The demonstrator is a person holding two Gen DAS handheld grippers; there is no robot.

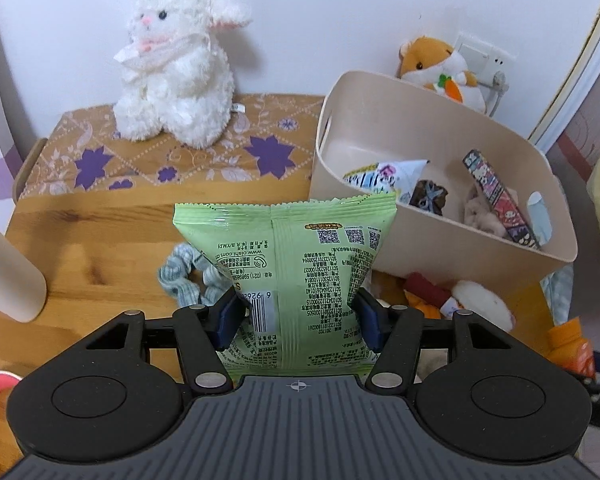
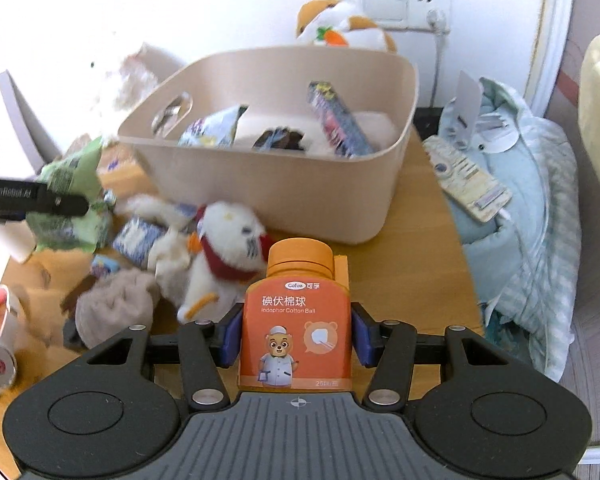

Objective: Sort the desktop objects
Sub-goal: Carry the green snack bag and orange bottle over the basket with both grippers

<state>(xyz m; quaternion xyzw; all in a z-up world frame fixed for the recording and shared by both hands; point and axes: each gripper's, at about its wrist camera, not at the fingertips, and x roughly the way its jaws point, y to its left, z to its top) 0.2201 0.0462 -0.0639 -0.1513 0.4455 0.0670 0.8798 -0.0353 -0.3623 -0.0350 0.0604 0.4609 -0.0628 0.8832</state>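
Green snack packet (image 1: 296,276) clamped in left gripper (image 1: 296,316); right gripper (image 2: 296,336) clamps orange bottle (image 2: 296,320).

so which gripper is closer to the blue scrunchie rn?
Left. The left gripper, shut on the green snack bag, is right by the scrunchie. The right gripper holds the orange bottle; no scrunchie identifiable there.

Layout around the storage bin (image 1: 428,152) on the wooden table (image 1: 100,232)

Snack packets and a long box (image 1: 500,196) lie in the bin; a hamster plush (image 1: 440,64) sits behind it, a rabbit plush (image 1: 176,68) to its left at the wall, a scrunchie (image 1: 180,276) before it on the left, and a snowman plush (image 2: 228,252) before it.
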